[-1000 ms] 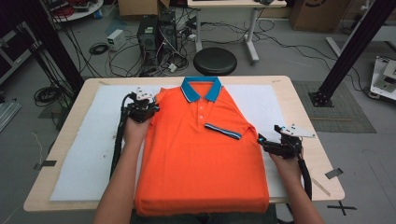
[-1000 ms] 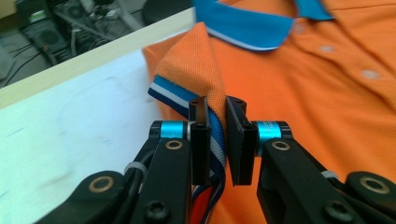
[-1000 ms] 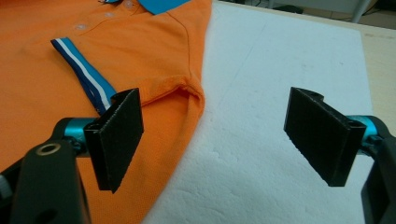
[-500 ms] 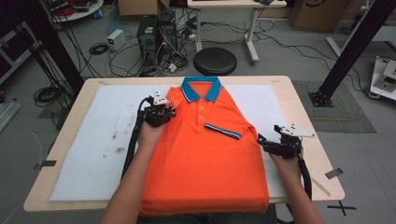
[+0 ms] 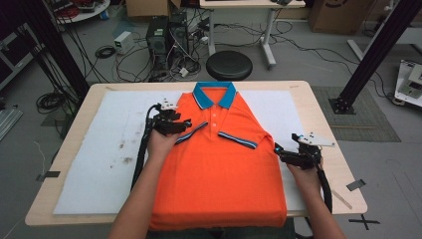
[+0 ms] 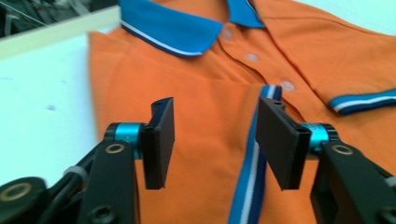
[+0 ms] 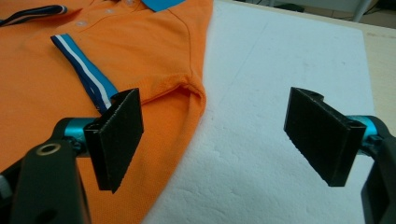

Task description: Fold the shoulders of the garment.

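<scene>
Orange polo shirt (image 5: 219, 169), blue collar, sleeves folded inward, flat on table.

White foam mat (image 5: 99, 164) on wooden table (image 5: 343, 169), black stool (image 5: 229, 64) beyond.

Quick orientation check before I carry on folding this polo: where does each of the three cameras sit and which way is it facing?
High view: above the person's side, looking forward and down on the table; both forearms enter from the bottom, left gripper on the orange polo shirt, right gripper at its edge.
Left gripper view: rides the left gripper, looking along its open jaws toward the blue collar.
Right gripper view: rides the right gripper, open jaws over the shirt's edge and the white mat.
Shared: all show the shirt's folded striped sleeve cuffs.
</scene>
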{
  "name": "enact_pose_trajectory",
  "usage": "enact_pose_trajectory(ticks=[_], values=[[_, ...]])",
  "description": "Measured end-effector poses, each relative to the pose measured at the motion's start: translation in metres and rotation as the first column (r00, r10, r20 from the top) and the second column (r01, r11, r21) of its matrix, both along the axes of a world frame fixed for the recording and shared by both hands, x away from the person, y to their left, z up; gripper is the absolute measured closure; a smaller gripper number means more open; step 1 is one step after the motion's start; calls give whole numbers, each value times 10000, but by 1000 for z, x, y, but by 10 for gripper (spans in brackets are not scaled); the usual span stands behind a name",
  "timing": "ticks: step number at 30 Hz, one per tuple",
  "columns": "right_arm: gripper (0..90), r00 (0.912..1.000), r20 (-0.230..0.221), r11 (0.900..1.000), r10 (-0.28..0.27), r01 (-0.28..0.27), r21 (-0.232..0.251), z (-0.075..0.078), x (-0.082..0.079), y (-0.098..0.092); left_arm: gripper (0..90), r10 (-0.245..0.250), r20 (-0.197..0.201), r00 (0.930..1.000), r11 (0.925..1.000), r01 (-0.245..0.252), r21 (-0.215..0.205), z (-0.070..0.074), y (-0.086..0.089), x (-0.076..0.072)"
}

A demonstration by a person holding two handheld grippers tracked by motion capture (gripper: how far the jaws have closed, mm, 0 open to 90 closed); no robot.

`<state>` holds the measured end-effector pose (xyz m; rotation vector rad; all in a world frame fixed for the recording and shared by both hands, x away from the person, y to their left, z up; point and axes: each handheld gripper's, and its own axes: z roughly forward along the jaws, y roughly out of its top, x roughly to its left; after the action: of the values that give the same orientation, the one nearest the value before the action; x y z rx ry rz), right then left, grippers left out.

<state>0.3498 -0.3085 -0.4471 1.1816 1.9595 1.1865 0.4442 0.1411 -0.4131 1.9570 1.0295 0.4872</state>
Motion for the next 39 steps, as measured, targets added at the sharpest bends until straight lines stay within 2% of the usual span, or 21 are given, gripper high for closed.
enact_pose_trajectory(ticks=[3, 5, 9, 11, 13, 15, 16, 20, 22, 23, 25, 27, 29, 31, 33, 34, 39], values=[[204, 10000, 9, 10000, -14, 14, -15, 0, 0, 0, 463, -325, 39, 9995, 9995, 325, -57, -7, -10, -1], [204, 10000, 9, 10000, -26, 27, -17, 0, 0, 0, 463, -558, -76, 9984, 9984, 557, -66, -13, -17, -1], [204, 10000, 14, 10000, -18, 18, -47, 0, 0, 1, 498, -962, -253, 9950, 9948, 970, 310, -23, -31, 1], [204, 10000, 60, 10000, 14, -14, -76, 0, 0, 1, 620, -1365, -334, 9901, 9876, 1387, 737, -27, -38, 3], [203, 10000, 52, 10000, 4, -4, -78, 0, 0, 1, 748, -1381, -288, 9900, 9835, 1405, 1139, -29, -43, 3], [204, 10000, 67, 10000, 6, -6, -84, 0, 0, 1, 848, -1464, -209, 9890, 9841, 1478, 990, -28, -43, 4], [204, 10000, 50, 10000, 3, -3, -87, 0, 0, 1, 876, -1500, -183, 9885, 9824, 1511, 1095, -27, -43, 4], [204, 10000, 45, 10000, 10, -9, -76, 0, 0, 1, 892, -1526, -81, 9883, 9820, 1525, 1114, -24, -40, 2], [204, 10000, 1, 10000, 25, -25, -87, 0, 0, 1, 889, -1592, 29, 9872, 9831, 1582, 922, -24, -41, 1], [204, 10000, 6, 10000, 22, -22, -75, 0, 0, 1, 870, -1589, 120, 9872, 9826, 1570, 994, -23, -43, 0], [204, 10000, 5, 10000, 21, -21, -90, 0, 0, 1, 695, -1422, 99, 9898, 9858, 1407, 919, -24, -47, 1], [204, 10000, 17, 10000, 13, -13, -92, 0, 0, 1, 598, -1287, 29, 9917, 9853, 1275, 1139, -26, -51, 3], [204, 10000, 5, 9999, 8, -7, -100, 0, -1, 2, 620, -1228, -79, 9924, 9827, 1227, 1389, -30, -54, 6], [204, 10000, 18, 9999, -6, 7, -114, 0, -1, 2, 724, -1205, -36, 9927, 9820, 1198, 1459, -33, -53, 7], [204, 10000, 79, 9999, 40, -39, -159, 0, 0, 2, 828, -1393, -163, 9901, 9831, 1403, 1175, -33, -50, 8], [204, 10000, 76, 9999, 36, -35, -157, 0, 0, 2, 856, -1423, -142, 9897, 9823, 1430, 1209, -32, -50, 7], [204, 10000, 49, 9999, 49, -48, -131, 0, 0, 1, 896, -1520, 28, 9884, 9805, 1505, 1265, -28, -49, 4]])
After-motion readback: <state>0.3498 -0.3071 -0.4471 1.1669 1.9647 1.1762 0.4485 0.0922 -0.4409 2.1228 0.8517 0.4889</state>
